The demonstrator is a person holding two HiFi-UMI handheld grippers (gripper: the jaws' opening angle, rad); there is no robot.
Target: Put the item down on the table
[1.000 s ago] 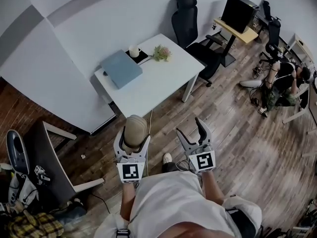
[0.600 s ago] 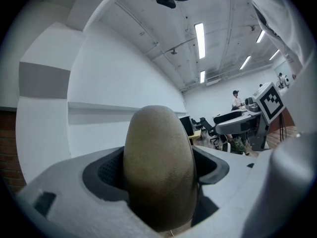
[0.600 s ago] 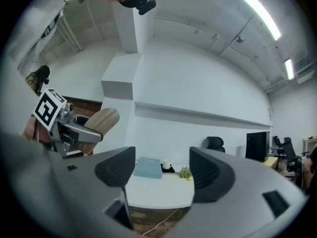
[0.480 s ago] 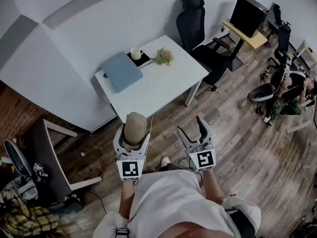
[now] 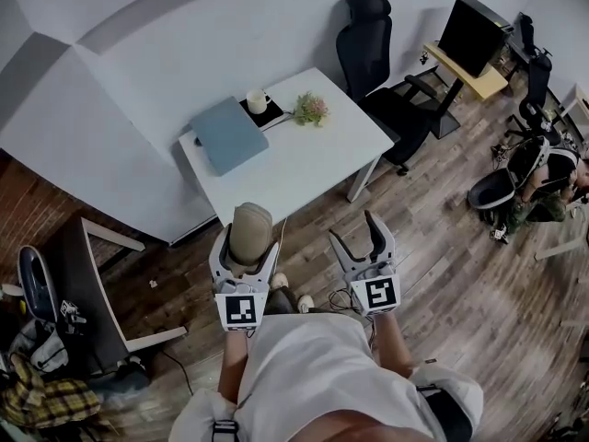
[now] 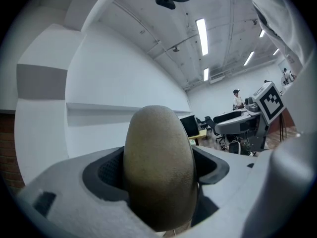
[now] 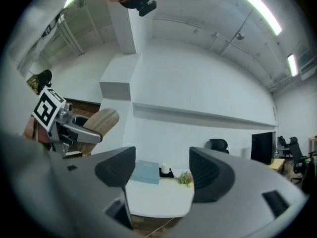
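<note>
left gripper (image 5: pixel 248 250) clamps brown oval item (image 6: pixel 158 165), right gripper (image 5: pixel 356 236) jaws apart, empty; carry level to white table (image 5: pixel 304 159), lower onto bare top, then release

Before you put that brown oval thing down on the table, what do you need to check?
1. Left hand-held gripper holds the brown oval thing: ok, jaws press both sides.
2. Right hand-held gripper free: ok, open, nothing between the jaws.
3. Bare spot on the table: ok, the near half is free.
4. Blue folder, cup and plant out of the way: ok, all at the far side.
5. Thing above the table: not ok, the table lies ahead.
</note>
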